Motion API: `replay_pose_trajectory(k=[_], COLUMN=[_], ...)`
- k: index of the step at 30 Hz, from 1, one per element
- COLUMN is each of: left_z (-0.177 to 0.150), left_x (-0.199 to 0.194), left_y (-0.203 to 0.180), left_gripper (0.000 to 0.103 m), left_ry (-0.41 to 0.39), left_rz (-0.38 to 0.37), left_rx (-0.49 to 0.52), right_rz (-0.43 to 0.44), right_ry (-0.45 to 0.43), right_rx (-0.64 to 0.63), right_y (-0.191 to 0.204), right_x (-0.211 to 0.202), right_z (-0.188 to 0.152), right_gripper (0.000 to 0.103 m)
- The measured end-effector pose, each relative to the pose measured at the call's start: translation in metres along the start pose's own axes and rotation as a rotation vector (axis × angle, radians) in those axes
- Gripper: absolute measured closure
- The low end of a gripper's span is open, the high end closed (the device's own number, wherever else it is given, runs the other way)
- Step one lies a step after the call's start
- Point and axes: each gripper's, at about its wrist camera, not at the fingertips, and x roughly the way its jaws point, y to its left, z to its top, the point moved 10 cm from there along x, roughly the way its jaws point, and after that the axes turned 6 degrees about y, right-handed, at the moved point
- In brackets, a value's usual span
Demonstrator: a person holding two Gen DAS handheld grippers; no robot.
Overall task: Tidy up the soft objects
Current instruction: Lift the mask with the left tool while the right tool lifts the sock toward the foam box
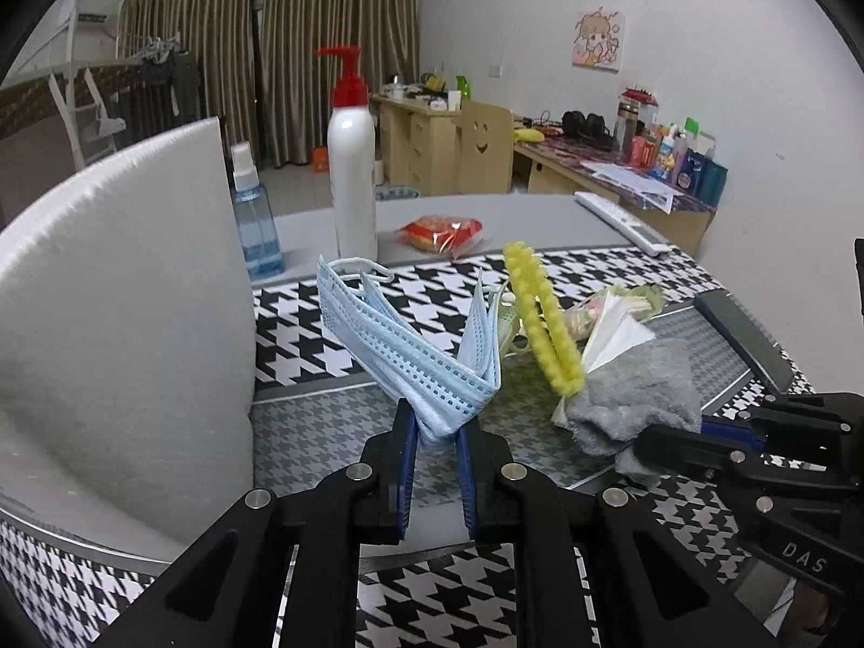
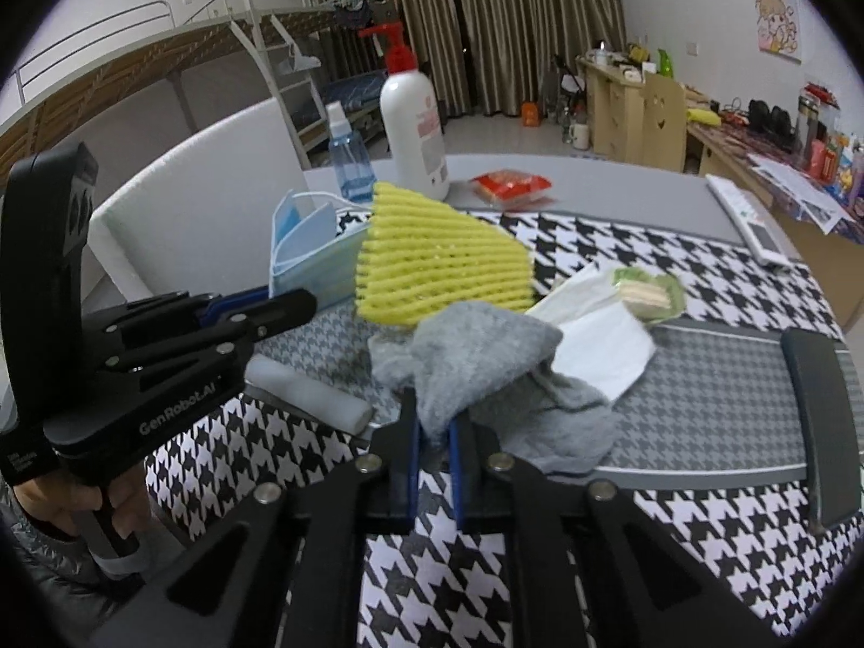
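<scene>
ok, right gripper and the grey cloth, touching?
Touching. The right wrist view shows the right gripper with jaws closed on a fold of the grey cloth, blue pads pressed against it.

"GenRobot.AI" stands in pale letters on the black body of the left claw (image 2: 281, 305), at about nine o'clock in the right wrist view. "DAS" stands on the black body of the right claw (image 1: 656, 445), at about four o'clock in the left wrist view. The pink label on the white pump bottle (image 2: 413, 124) carries print too small to read.
</scene>
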Motion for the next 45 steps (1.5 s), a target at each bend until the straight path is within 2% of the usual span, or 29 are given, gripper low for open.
replay_pose_trajectory(k=[19, 26, 35, 45], left_z=[0.022, 0.026, 0.032, 0.036], left_x=[-0.067, -0.082, -0.106, -0.116], left_y=[-0.007, -0.007, 0.000, 0.010], left_gripper=[0.088, 0.088, 0.088, 0.088], left_ry=[-0.162, -0.189, -0.243, -0.272], left_rz=[0.009, -0.026, -0.017, -0.024], left_rx=[0.054, 0.050, 0.067, 0.063], right_rz=[-0.047, -0.057, -0.069, -0.088], right_ry=[-0.146, -0.179, -0.229, -0.261], right_rx=[0.029, 0.031, 0.022, 0.001], right_y=[0.000, 0.001, 0.010, 0.027], right_x=[-0.057, -0.069, -0.082, -0.088], right_z=[0.016, 0.021, 0.026, 0.035], right_gripper=[0.091, 0.091, 0.091, 0.091])
